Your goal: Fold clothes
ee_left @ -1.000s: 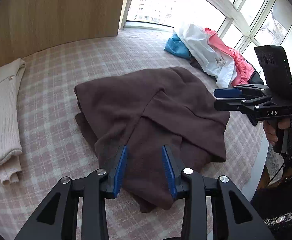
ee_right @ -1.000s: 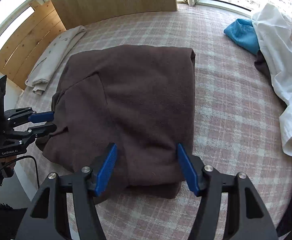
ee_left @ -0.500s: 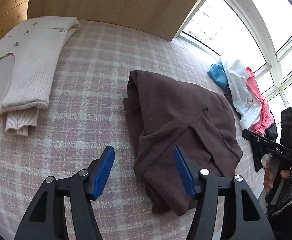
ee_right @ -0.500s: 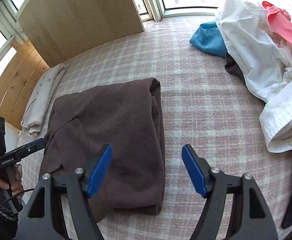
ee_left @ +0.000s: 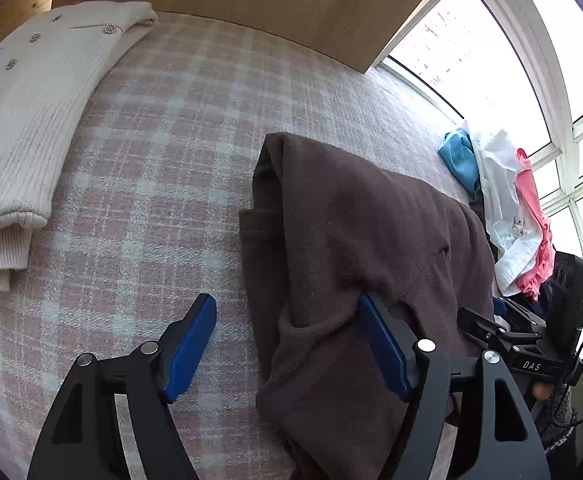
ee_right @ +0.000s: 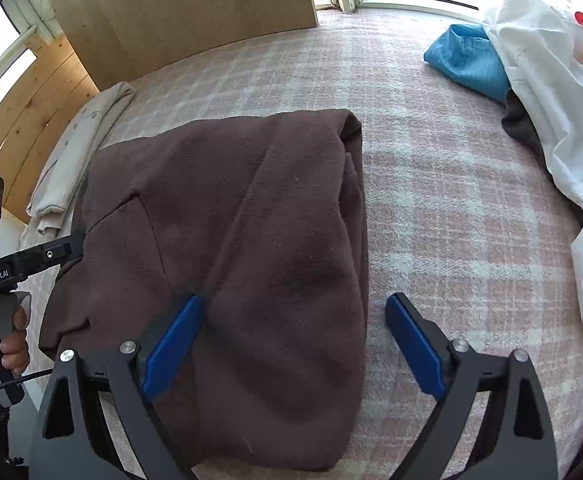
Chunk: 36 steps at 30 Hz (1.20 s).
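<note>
Both my jaws are opening. My left gripper (ee_left: 283,344) straddles the near left edge of the brown garment (ee_right: 251,240), my right gripper (ee_right: 295,344) its near right edge; neither clamps it. It lies folded on the checked bed (ee_right: 451,220). I judge I'm setting up a grasp: next, close on both edges. Farther left lies a folded cream sweater (ee_left: 31,120); far right, the unfolded pile (ee_right: 543,92).
</note>
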### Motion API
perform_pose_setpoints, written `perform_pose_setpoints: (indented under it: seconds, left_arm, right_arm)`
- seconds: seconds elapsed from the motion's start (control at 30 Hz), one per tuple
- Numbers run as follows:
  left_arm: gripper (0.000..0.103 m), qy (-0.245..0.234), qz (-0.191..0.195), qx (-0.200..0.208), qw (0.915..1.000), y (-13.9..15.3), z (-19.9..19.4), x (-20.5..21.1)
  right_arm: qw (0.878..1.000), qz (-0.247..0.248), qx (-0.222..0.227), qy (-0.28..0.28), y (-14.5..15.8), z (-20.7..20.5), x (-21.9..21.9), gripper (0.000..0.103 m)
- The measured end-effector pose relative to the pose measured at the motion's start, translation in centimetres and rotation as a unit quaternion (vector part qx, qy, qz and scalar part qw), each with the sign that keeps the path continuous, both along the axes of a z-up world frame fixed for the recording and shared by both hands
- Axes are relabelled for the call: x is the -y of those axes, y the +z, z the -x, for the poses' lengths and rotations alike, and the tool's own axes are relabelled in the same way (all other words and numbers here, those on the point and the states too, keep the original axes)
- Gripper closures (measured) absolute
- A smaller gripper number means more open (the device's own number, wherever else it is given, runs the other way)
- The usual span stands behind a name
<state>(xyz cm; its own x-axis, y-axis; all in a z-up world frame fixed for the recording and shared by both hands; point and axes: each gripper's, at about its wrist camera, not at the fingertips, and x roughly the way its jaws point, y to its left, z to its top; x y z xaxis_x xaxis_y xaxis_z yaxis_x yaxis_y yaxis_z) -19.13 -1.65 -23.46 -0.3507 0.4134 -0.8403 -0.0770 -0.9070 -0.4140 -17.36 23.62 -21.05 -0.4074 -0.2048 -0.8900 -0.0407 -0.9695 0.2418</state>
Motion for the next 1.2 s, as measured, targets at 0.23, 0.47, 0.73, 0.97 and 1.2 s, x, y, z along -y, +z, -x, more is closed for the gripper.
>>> perform_pose_setpoints:
  seconds: [0.23, 0.47, 0.73, 0.97, 1.2]
  left_arm:
    - [0.030, -0.016, 0.043, -0.004, 0.9989, 0.0, 0.1, -1.4]
    - [0.040, -0.039, 0.039, -0.009, 0.9984, 0.2, 0.1, -1.6]
    - [0.066, -0.050, -0.003, -0.013, 0.9987, 0.4, -0.3, -1.5]
    - [0.080, -0.052, -0.002, -0.031, 0.9982, 1.1, -0.7, -1.9]
    - [0.085, -0.039, -0.051, -0.061, 0.9961, 3.8, -1.3, 0.0]
  right_arm:
    - [1.000, -0.017, 0.012, -0.005, -0.3, 0.7, 1.2, 0.006]
    - [1.000, -0.003, -0.021, 0.004, -0.2, 0.1, 1.6, 0.019]
    - [0.999, 0.043, -0.025, 0.000, -0.1, -0.1, 1.0, 0.051]
    - [0.996, 0.091, -0.023, 0.007, 1.1, 0.0, 0.3, 0.074]
    - [0.992, 0.098, -0.069, 0.025, 6.5, 0.4, 1.7, 0.076]
